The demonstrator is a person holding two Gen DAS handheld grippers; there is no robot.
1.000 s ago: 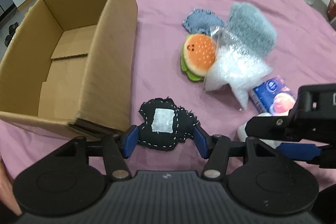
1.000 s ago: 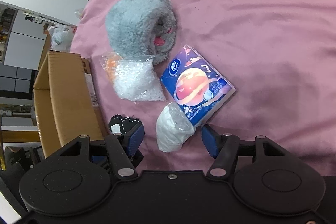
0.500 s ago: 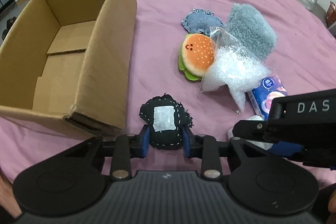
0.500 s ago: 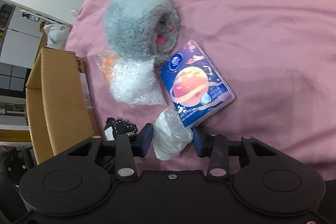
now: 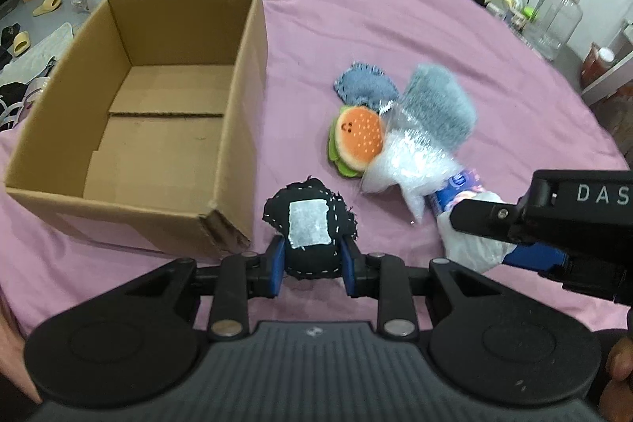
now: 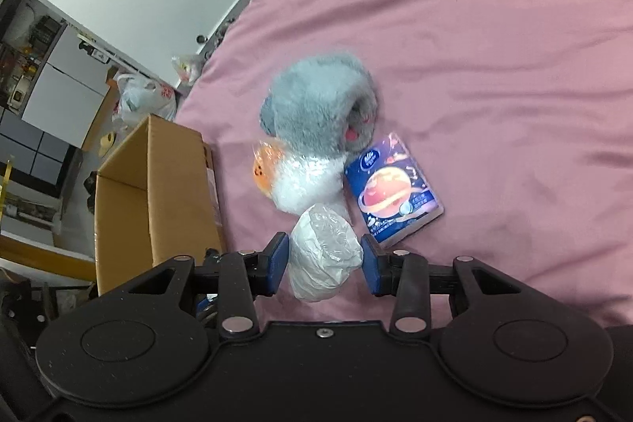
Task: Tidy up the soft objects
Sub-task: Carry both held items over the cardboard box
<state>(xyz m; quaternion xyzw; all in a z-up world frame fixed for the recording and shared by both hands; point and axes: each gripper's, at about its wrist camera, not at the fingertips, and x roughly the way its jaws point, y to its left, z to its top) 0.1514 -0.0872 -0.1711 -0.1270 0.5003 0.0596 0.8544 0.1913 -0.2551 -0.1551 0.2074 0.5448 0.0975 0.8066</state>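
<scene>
1. While both tools hang over the pink cloth (image 5: 395,26), the left hand-held gripper (image 5: 312,265) is clamped on a black pad (image 5: 310,228) with white stitching and a white patch; its blue fingers (image 5: 277,263) press the pad's lower sides.
2. Right hand-held gripper (image 6: 325,260) grasps a white bag (image 6: 322,256) of crinkled plastic, pinched between its blue pads (image 6: 277,262).
3. Just left of the black pad, the box (image 5: 245,113), open-topped cardboard, sits on the cloth; its inside shows only bare flaps, with nothing in it.
4. Near the box's right, a burger plush (image 5: 358,141) lies on the cloth, touching a denim patch (image 5: 364,86) behind it.
5. Beside the burger plush, a clear bag (image 5: 411,161) holds white filling and overlaps the plush's edge.
6. Behind that clear bag rests a grey fuzzy toy (image 6: 316,97), with pink spots at its open end.
7. To the right of the clear bag, a blue tissue pack (image 6: 391,190) printed with a planet lies flat, close to the held white bag.
8. At the cloth's far right edge stand clear jars (image 5: 554,18).
</scene>
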